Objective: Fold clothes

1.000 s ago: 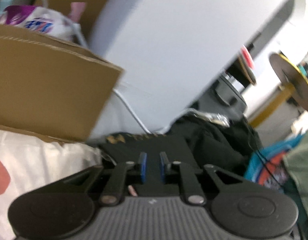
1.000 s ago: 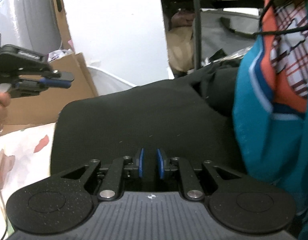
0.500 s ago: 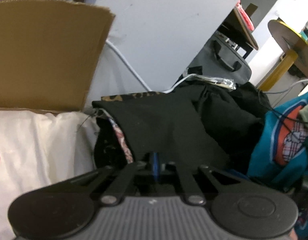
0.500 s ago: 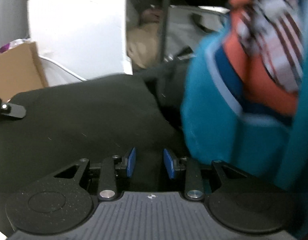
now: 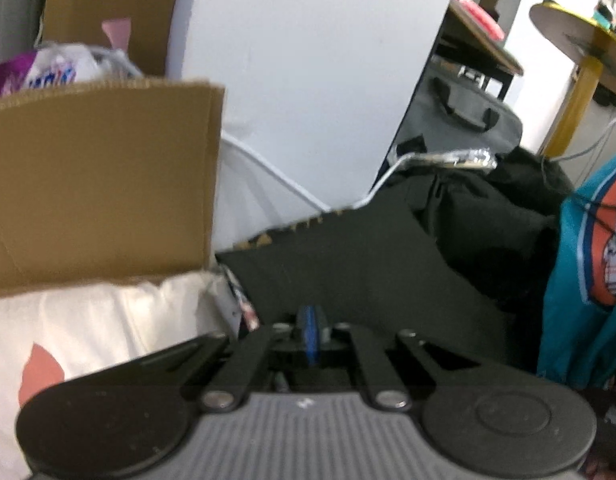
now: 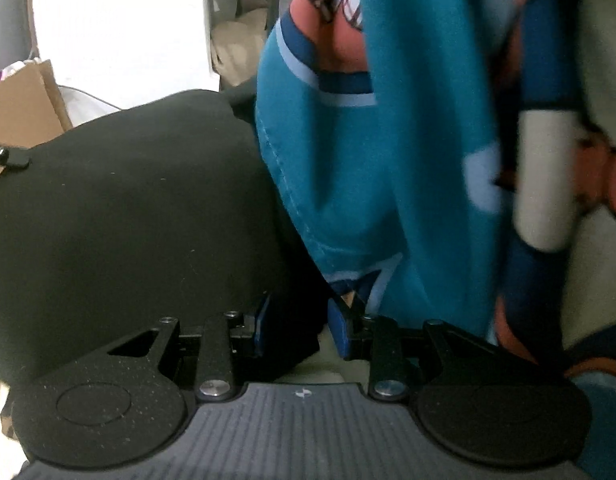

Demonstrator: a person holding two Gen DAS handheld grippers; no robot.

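Over white bedding's (image 5: 108, 312) near edge, L gripper (image 5: 310, 334) pinches flat black cloth garment (image 5: 360, 264); R gripper (image 6: 300, 326) spread apart. Fold underway, I judge; next needs R gripper's grip.

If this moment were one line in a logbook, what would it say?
task: fold clothes | left gripper: shut on black garment | right gripper: open, beside teal garment | fold: not finished

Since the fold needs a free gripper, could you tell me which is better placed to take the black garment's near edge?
Right. The right gripper is open at the black garment; the left gripper looks shut on it already.
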